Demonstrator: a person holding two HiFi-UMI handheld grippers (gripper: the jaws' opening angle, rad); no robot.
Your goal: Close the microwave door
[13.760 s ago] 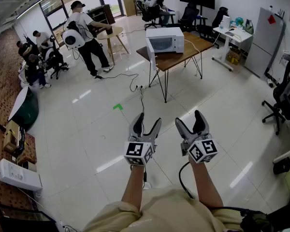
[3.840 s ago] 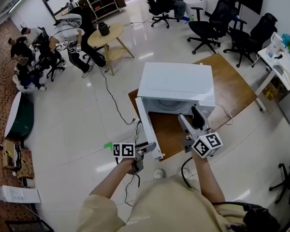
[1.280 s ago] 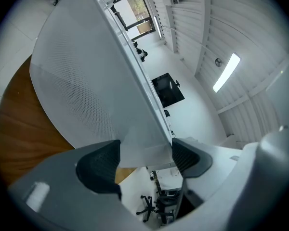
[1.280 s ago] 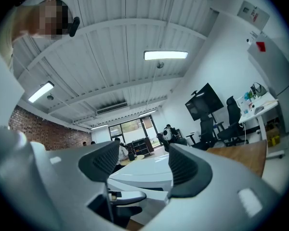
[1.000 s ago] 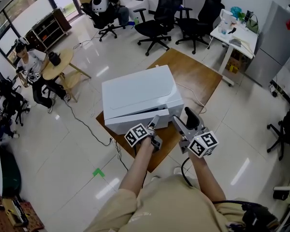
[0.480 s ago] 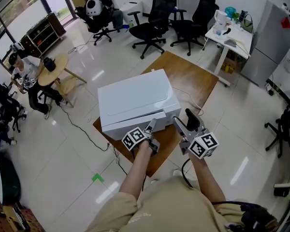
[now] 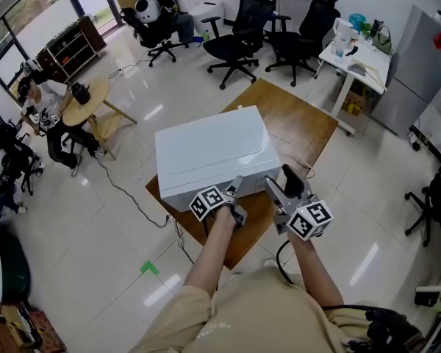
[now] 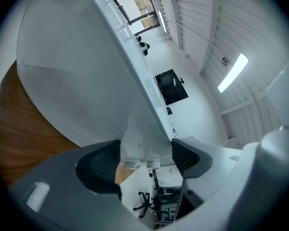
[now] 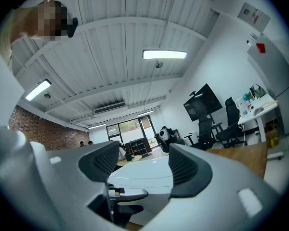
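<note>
Head view looks steeply down on the white microwave (image 7: pixel 217 157), which sits on a brown wooden table (image 7: pixel 305 123); its door (image 8: pixel 58 76) lies flush against the front, as far as this angle tells. The left gripper (image 7: pixel 234 191) is at the microwave's near front face, towards the right end. In the left gripper view its 2 jaws stand apart and have just been opening; the door's white edge runs into the gap between them, and the pads do not press on it. The right gripper (image 7: pixel 284 184) hangs just right of the microwave's front corner, tilted upward, jaws spread with nothing between them. The person's left forearm (image 7: pixel 209 259) covers the table's corner nearest the microwave. A white cord (image 7: pixel 298 151) trails over the table behind the microwave. Beyond the microwave stand black office chairs (image 7: pixel 239 46). Left of it is a round wooden table (image 7: pixel 84 103) with a seated person (image 7: pixel 40 98). A black cable (image 7: pixel 125 193) crosses the floor from that side towards the microwave, and a white desk (image 7: pixel 356 54) stands beyond and to the right
</note>
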